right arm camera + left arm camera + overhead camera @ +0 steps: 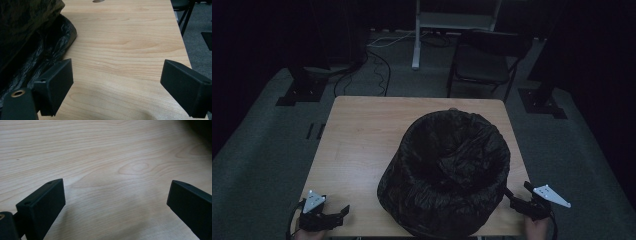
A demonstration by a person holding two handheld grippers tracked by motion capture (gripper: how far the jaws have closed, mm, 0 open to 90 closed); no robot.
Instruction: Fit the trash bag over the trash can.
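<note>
A round bin lined with a black plastic bag (pixel 447 170) stands on the right half of the wooden table (pixel 362 135); the bag's rim is folded over the edge and its side (pixel 30 42) bulges at the left of the right gripper view. My left gripper (pixel 339 212) rests at the table's front left corner, open, with bare wood between its jaws (pixel 116 202). My right gripper (pixel 517 195) sits at the front right corner just beside the bag, open, nothing between its jaws (pixel 117 82).
A dark chair (pixel 484 60) and a white desk leg (pixel 416 35) stand behind the table. Cables (pixel 379 67) trail on the grey carpet. Black stand bases (pixel 299 92) sit at the far left and far right (pixel 542 102). The table's right edge (pixel 185 52) is close to my right gripper.
</note>
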